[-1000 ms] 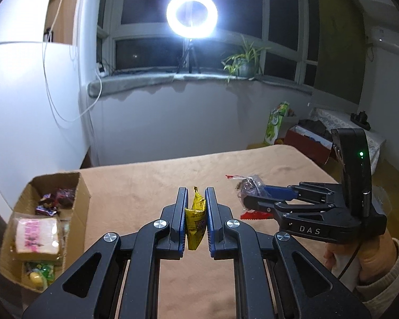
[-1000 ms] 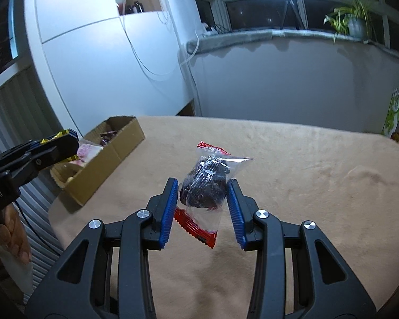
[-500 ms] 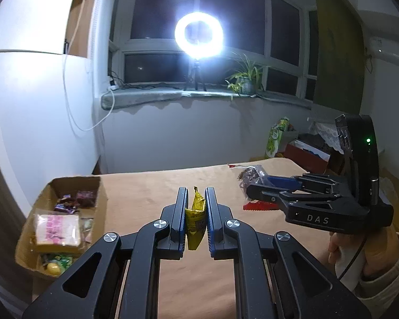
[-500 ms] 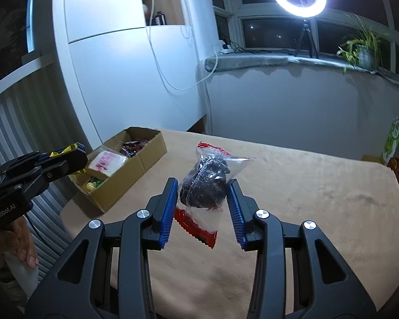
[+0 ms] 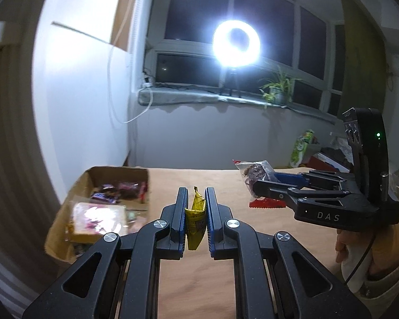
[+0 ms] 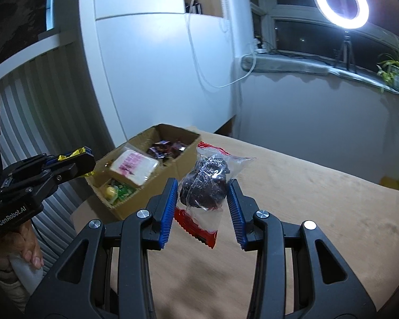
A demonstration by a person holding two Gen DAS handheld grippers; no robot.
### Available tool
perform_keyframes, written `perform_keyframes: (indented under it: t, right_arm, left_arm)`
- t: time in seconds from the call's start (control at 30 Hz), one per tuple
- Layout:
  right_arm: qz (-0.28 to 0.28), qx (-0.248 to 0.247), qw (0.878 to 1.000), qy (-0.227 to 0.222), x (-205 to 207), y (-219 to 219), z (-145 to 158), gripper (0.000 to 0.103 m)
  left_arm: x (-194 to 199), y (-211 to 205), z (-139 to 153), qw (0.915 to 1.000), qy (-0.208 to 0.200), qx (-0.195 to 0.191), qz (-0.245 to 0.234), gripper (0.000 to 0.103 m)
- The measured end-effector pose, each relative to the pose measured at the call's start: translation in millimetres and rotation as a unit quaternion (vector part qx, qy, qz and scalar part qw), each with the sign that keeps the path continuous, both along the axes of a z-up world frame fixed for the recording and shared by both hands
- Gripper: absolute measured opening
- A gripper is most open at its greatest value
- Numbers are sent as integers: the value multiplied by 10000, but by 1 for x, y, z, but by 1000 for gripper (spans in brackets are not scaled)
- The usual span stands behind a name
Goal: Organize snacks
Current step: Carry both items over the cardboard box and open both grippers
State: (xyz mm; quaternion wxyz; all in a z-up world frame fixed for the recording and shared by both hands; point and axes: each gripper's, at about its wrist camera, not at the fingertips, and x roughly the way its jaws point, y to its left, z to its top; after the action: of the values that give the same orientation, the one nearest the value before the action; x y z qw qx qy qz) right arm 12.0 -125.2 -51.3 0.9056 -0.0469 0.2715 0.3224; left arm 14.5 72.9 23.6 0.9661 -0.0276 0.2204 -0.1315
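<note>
Gripping a yellow packet (image 5: 195, 216) edge-on, the left gripper (image 5: 196, 220) has its jaws nearly closed, the packet's crimped top standing above the blue pads (image 5: 209, 220). The right gripper (image 6: 203, 199) is wider apart and clamps a clear bag (image 6: 206, 186) of dark snacks with red printed ends; both are held above the table (image 6: 319, 207). In the left view, the right gripper (image 5: 258, 183) reaches in from the right, its bag (image 5: 255, 171) level with the packet and well apart from it. To the left stands an open cardboard box (image 5: 66, 212) at the table's corner, holding a pink-and-white pack (image 5: 98, 216), dark wrapped sweets (image 5: 119, 190) and a green-and-yellow item (image 6: 114, 191). In the right view, the left gripper (image 6: 85, 159) hangs beside the box's (image 6: 151, 188) near end, partly covering its corner. Behind: a white cabinet (image 6: 159, 74), a ring light (image 5: 236, 43) and a potted plant (image 5: 276, 90) on the sill.
</note>
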Motion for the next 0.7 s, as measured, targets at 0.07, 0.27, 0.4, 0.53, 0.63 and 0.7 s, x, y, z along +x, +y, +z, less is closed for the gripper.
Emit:
perform_keyframes:
  t: [0.07, 0.27, 0.4, 0.53, 0.63, 0.7]
  right_arm:
    - [110, -15, 9999, 25, 5, 14, -2, 40]
    - [453, -79, 9989, 105, 18, 59, -10, 40]
    - [652, -100, 9977, 145, 28, 86, -15, 40]
    - [817, -128, 9964, 161, 41, 111, -19, 40]
    - [911, -153, 9956, 169, 51, 126, -23, 40]
    - [972, -170, 9949, 210, 61, 137, -28, 40]
  left_arm:
    - [2, 11, -2, 9999, 18, -28, 111, 11]
    - [8, 42, -11, 9990, 124, -88, 414, 11]
    - [14, 64, -19, 9979, 225, -130, 601, 11]
    - [23, 80, -26, 9967, 314, -123, 741, 11]
    - [32, 90, -32, 9958, 383, -128, 821, 11]
    - [39, 95, -37, 9952, 448, -128, 855, 11]
